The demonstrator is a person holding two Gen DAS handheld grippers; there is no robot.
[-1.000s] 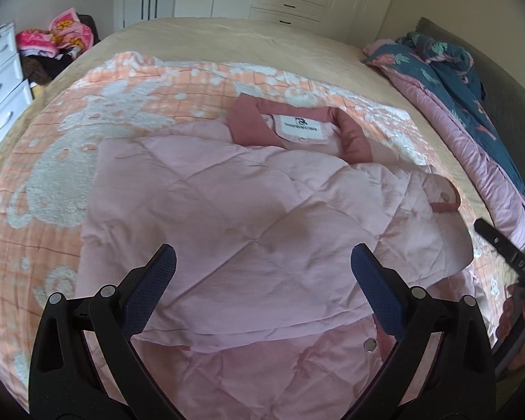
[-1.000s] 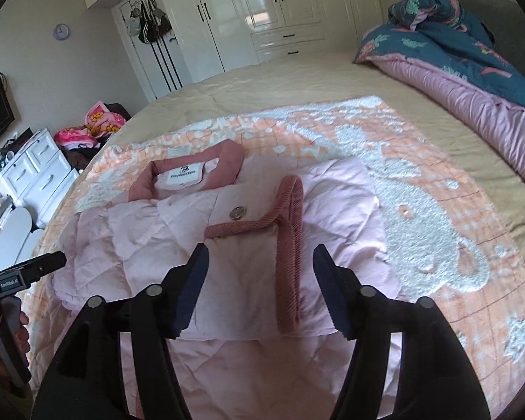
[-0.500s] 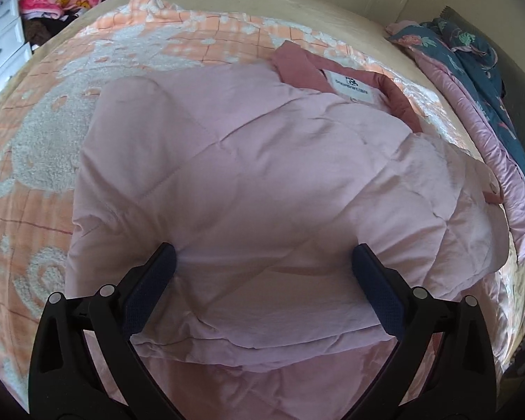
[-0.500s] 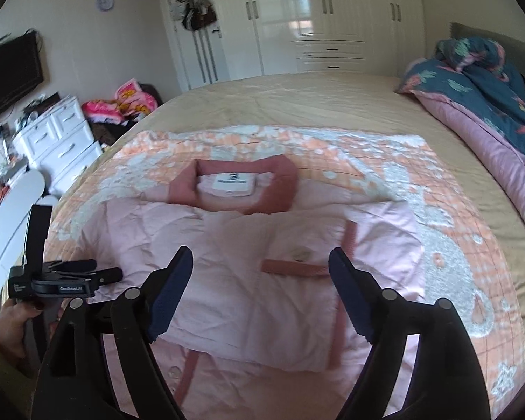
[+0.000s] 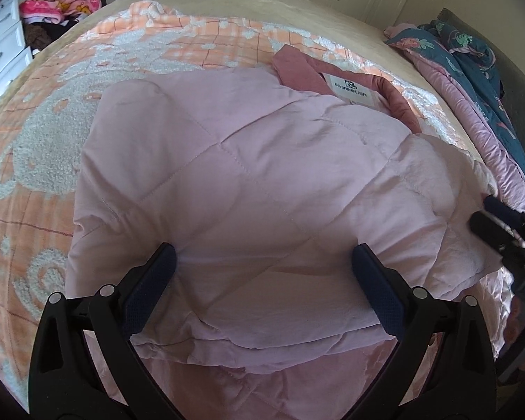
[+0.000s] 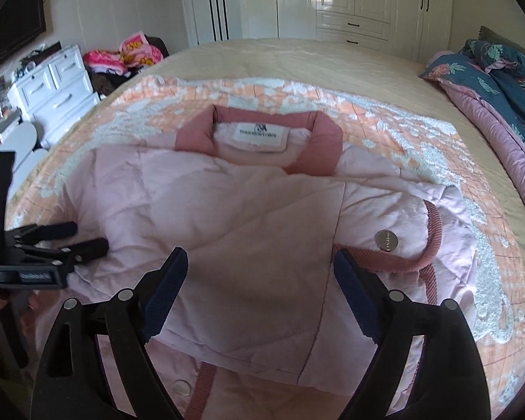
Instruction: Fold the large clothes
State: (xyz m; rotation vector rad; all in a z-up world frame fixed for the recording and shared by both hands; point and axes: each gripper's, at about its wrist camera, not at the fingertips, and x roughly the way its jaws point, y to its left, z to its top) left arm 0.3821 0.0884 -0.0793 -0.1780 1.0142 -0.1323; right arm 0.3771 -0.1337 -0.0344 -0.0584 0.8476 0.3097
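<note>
I see my left gripper [image 5: 262, 262] and right gripper [image 6: 260, 267] both spread wide, hovering over the folded pink quilted jacket [image 6: 227, 217] on the bed [image 6: 297, 52].

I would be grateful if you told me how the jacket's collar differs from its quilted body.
The collar is dusty rose and unquilted; the quilted body is pale pink with stitched diamonds. The collar stands up around the white label; the body lies folded over itself. Both rest on the orange blanket.
</note>
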